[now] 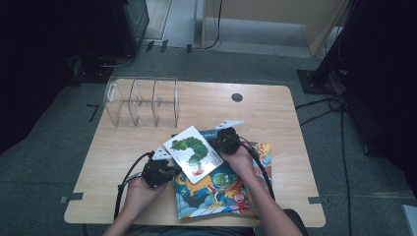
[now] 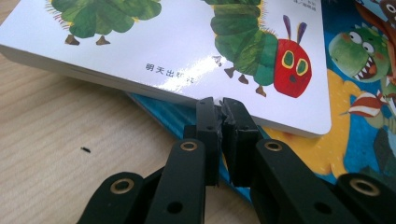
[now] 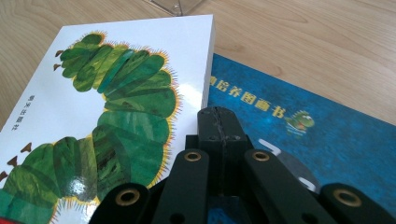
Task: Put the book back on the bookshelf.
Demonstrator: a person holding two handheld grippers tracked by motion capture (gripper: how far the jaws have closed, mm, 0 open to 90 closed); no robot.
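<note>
Wooden desk point(image 1: 275, 113) w/ clear acrylic organizer point(image 1: 141, 101) at far left. Big blue dinosaur picture book point(image 1: 221, 189) lies flat at near edge, centre-right. Smaller white caterpillar board book point(image 1: 193, 153) sits on top of it, overhanging its left corner. Left hand-held gripper point(image 1: 169, 169), jaws clenched on nothing, tips at white book's near edge. Right hand-held gripper point(image 1: 217, 142), jaws also clenched & empty, just beside its right edge, over blue cover.

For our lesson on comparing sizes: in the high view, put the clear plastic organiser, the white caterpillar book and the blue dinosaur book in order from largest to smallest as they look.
1. Blue dinosaur book, though partly covered.
2. Clear plastic organiser.
3. White caterpillar book.
The organiser sits farther from the camera, so its rank against the dinosaur book is unsure.
</note>
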